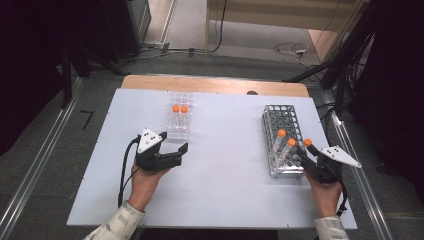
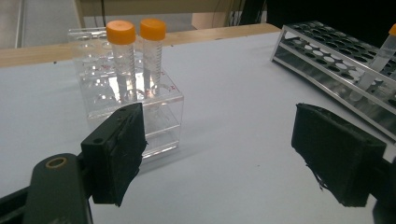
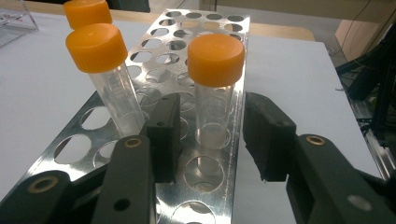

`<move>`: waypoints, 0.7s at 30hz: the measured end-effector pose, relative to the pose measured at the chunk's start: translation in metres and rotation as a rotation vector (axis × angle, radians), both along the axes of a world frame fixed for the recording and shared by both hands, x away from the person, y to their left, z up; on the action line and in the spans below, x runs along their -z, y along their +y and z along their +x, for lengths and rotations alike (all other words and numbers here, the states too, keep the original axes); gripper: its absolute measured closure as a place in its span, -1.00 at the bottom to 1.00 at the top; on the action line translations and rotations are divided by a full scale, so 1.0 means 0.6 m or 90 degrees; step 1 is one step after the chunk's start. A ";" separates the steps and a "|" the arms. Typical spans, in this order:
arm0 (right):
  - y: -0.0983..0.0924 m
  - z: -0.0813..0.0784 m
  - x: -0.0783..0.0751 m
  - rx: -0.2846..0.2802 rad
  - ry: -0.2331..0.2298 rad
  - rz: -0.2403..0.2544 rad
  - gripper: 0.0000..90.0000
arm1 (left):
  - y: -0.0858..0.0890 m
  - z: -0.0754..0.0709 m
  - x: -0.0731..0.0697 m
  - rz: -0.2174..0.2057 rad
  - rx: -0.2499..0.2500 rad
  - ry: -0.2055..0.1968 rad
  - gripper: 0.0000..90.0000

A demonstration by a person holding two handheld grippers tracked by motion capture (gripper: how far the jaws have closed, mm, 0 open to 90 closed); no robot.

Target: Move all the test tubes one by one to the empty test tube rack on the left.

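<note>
Orange-capped tube [image 3: 212,98] upright in a near hole of the metal rack [image 3: 154,79], bracketed by the right gripper [image 3: 212,137].
Jaws are seen partly closed, pads just short of the clear wall. Tube is judged light, stiff and slick; best gripped on the barrel below the cap. Left gripper [image 2: 233,154] is held wide, empty, near the clear acrylic rack [image 2: 159,119].

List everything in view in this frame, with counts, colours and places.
metal rack: one, silver, right side of the table.
tubes in the metal rack: three, clear with orange caps, near end.
clear rack: one, transparent, left of centre.
tubes in the clear rack: two, clear with orange caps, side by side.
table: one, white top.
left hand-held gripper: one, black, open, beside the clear rack.
right hand-held gripper: one, black, jaws either side of a tube, pads not touching it.
</note>
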State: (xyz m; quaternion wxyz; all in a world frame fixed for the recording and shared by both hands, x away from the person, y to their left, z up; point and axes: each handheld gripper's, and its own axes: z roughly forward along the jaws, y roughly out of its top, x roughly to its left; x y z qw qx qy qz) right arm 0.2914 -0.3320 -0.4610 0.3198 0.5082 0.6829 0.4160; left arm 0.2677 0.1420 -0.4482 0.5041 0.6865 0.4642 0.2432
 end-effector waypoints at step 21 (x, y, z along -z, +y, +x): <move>0.000 0.001 -0.013 0.003 -0.019 -0.001 0.58 | -0.001 -0.001 0.002 0.002 0.002 0.001 -0.61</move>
